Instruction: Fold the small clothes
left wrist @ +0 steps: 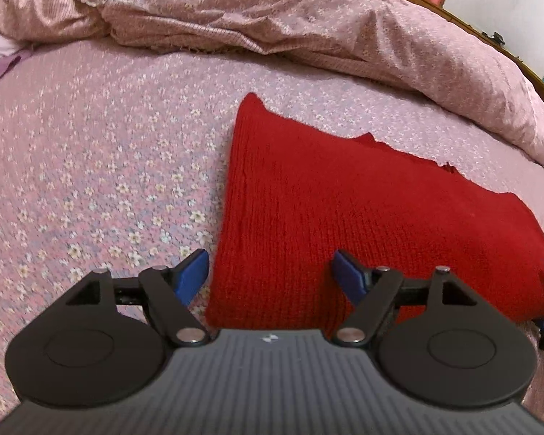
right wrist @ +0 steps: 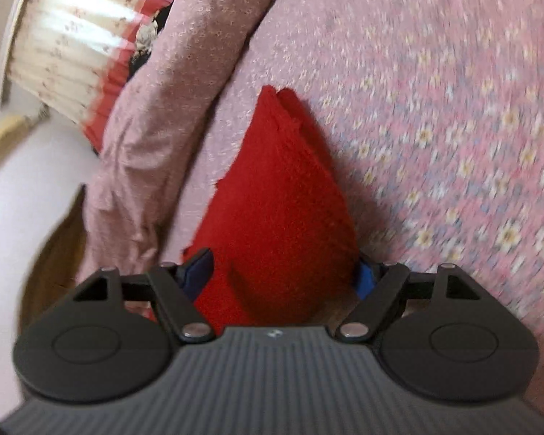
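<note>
A: While the red knit garment [left wrist: 344, 224] is lying folded flat on the flowered bedsheet [left wrist: 90, 181], what are the two grippers doing?

B: The left gripper [left wrist: 272, 275] is hovering at the near left corner, its jaws spread wide, one blue pad off the edge over the sheet and the other over the knit. Nothing is being pinched. The right gripper [right wrist: 286, 272] is sitting at the opposite near corner, jaws equally spread with the cloth between them but not pressed.

A: So what is the step asking for?

B: I am judging that another fold is coming, or a smoothing pass. Both pairs of jaws should be taking all layers at the corners together, since the far edge is showing offset layers. Lifting evenly should be keeping the knit from sagging or sliding.

A: Any hazard?

B: The rumpled pink quilt [left wrist: 308, 29] is lying just beyond the garment, so the fold should be landing short of it.
</note>
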Action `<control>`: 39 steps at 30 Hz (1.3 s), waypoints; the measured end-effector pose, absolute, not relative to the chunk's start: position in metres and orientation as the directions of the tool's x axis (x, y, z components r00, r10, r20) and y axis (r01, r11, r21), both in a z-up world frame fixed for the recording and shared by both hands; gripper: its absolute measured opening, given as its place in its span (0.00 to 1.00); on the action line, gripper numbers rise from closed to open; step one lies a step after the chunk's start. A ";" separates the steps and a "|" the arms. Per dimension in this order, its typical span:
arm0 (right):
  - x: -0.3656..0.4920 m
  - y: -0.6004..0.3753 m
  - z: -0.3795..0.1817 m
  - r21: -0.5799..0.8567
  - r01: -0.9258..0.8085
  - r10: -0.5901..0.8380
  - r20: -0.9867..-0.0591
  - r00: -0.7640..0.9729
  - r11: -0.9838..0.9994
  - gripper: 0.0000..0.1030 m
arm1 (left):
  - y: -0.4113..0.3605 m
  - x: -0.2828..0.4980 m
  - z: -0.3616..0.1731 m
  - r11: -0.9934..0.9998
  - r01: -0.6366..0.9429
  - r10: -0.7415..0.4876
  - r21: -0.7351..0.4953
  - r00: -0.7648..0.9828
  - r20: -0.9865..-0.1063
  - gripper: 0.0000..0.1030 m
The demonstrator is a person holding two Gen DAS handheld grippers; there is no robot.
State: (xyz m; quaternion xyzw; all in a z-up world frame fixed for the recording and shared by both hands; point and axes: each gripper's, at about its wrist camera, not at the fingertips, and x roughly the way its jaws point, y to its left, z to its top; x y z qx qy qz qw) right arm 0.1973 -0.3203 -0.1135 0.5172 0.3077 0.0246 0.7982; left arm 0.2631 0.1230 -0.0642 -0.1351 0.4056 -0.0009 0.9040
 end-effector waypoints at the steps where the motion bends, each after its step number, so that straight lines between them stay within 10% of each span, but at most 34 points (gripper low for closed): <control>1: 0.197 -0.320 -0.115 0.849 0.280 0.361 -0.458 0.812 0.448 0.77 | 0.123 0.263 -0.066 0.962 -0.110 -0.114 -0.250 0.671 -0.733 0.77; 39: 0.194 -0.328 -0.132 0.908 0.277 0.306 -0.373 0.876 0.314 0.70 | 0.081 0.231 0.004 0.978 -0.078 -0.078 -0.195 0.725 -0.684 0.77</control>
